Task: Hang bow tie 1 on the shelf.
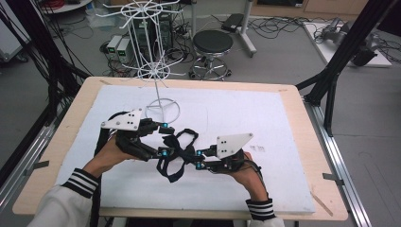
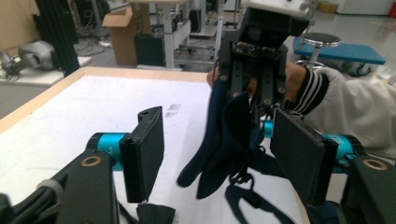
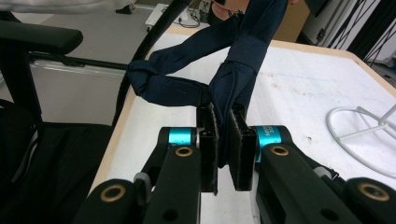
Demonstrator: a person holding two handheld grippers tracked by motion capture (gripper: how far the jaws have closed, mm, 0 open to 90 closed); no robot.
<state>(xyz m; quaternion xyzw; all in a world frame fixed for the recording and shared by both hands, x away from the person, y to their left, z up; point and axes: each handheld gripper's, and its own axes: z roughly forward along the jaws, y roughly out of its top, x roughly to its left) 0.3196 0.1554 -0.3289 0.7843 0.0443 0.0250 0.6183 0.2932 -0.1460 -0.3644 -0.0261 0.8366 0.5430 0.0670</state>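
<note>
Closest to the lens in the right gripper view, the right gripper (image 3: pixel 223 140) has its two black foam-faced pads clamped on a fold of the dark navy fabric strap garment (image 3: pixel 233 70), a soft, limp piece of knit cloth twisted into loops and bands. In the high view the same garment (image 1: pixel 177 156) hangs between the two tools above the white foam-like mat (image 1: pixel 283 189), near the person's edge of the wooden table (image 1: pixel 61 142). The left gripper (image 2: pixel 217 154) stands about half wide; its flat rectangular pads flank the drooping cloth without pressing on it, so nothing is held there yet. The white wire display stand (image 1: pixel 158 71), thin welded rod with a round ring base and radiating hook arms, stands bare toward the far side of the mat. By my reading, the garment is lifted and secured on one side only; a second grip, untangling the loops and hanging it on the stand all remain.
</note>
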